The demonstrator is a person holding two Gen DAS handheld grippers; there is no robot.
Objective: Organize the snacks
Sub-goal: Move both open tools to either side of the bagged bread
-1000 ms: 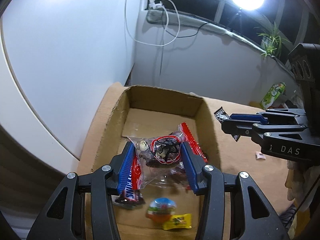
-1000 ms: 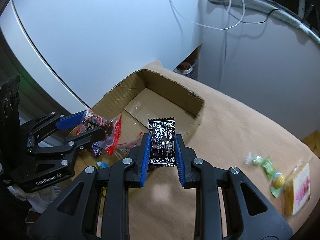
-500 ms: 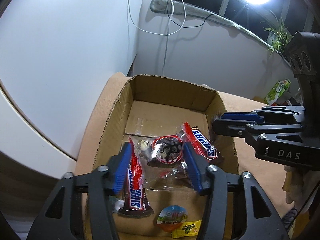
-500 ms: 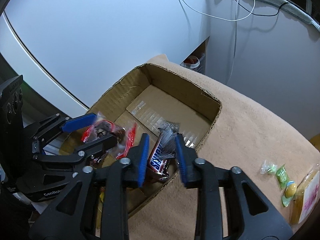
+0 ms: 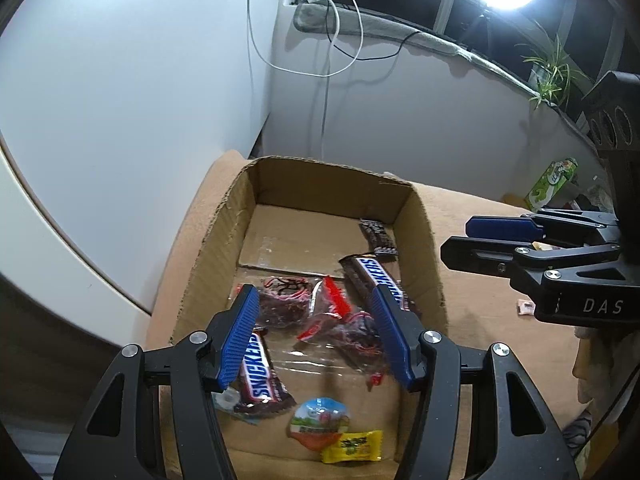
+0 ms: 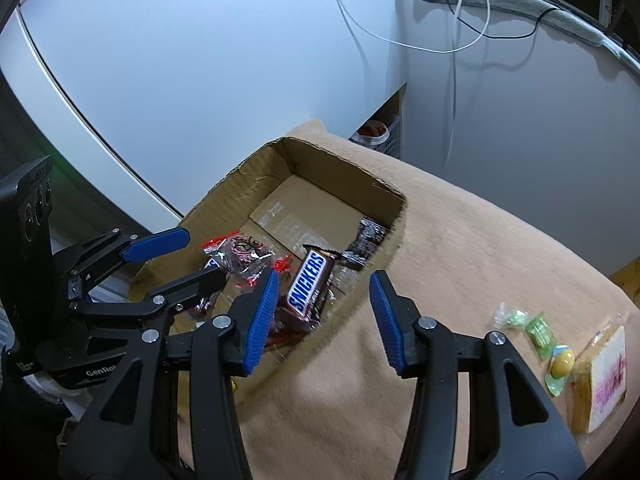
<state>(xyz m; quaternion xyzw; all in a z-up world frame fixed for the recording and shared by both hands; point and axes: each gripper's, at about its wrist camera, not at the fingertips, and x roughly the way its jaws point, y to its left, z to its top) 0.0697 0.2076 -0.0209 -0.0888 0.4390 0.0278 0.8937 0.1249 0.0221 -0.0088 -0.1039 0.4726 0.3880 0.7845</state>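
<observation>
The open cardboard box stands on a tan cloth. Inside lie two Snickers bars, a clear bag of dark sweets with red trim, a black packet in the far right corner, an egg-shaped sweet and a yellow packet. My left gripper hangs open above the bag without touching it. My right gripper is over the box's right wall, its jaws opening with nothing between them. It looks down on one Snickers bar and the black packet.
On the cloth to the right lie green-wrapped sweets, a yellow ball sweet and a pink-printed cake pack. A small pink sweet lies near the box. A green carton stands at the back right; the walls are close behind.
The left gripper let go of the clear bag, which now lies in the box. The right gripper carried the black packet over the box and released it into the far corner.
</observation>
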